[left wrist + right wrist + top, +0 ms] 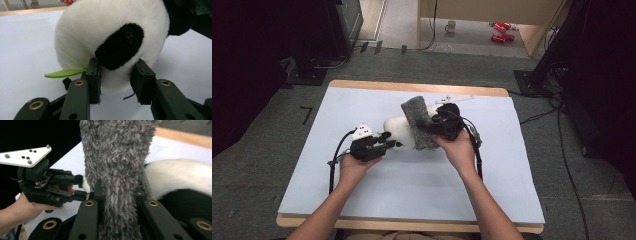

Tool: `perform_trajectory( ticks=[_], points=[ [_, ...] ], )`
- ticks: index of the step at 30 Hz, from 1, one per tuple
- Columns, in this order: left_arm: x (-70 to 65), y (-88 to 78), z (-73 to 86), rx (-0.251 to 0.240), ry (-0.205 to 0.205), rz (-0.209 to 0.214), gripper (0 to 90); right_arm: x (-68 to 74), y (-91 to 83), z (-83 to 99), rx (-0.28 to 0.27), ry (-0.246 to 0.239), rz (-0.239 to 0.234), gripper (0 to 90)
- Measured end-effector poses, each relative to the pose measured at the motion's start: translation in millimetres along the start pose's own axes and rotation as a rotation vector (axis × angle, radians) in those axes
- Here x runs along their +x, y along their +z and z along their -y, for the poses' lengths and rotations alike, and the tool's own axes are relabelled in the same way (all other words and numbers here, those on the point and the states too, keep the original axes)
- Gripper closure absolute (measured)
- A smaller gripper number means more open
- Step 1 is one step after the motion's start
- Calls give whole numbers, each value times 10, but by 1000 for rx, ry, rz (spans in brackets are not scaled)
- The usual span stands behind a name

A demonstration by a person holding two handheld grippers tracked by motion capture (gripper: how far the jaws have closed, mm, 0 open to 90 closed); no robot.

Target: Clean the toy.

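Pale-blue sheet (362, 190) covers the wooden table (412, 86) on grey carpet (272, 130).

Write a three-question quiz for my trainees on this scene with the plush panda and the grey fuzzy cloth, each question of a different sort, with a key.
1. True or false: the left gripper has its jaws on the plush panda.
2. What does the right gripper hold?
A. a green leaf
B. the grey fuzzy cloth
C. a mug
3. Fill in: the panda lies on a pale ___ table cover.

Key
1. True: the pads press into the white fur on either side of a black patch.
2. B
3. blue
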State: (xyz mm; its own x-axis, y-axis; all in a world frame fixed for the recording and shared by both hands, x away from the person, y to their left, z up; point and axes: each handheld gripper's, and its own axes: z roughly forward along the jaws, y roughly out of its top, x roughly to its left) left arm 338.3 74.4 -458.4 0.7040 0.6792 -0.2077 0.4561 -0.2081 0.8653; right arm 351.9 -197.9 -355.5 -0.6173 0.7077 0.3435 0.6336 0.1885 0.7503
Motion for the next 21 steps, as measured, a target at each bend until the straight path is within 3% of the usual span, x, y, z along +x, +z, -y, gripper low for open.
perform_trajectory(
  ticks=[7, 15, 21],
  points=[
    [-91, -6, -20, 5, -9, 2, 687, 115, 193, 62, 41, -9, -34, 751],
    [-120, -2, -10, 12, -24, -13, 694, 177, 339, 136, 37, 19, -101, 749],
    [-112, 18, -12, 26, -40, -19, 717, 90, 414, 198, 51, -4, -70, 753]
  ],
)
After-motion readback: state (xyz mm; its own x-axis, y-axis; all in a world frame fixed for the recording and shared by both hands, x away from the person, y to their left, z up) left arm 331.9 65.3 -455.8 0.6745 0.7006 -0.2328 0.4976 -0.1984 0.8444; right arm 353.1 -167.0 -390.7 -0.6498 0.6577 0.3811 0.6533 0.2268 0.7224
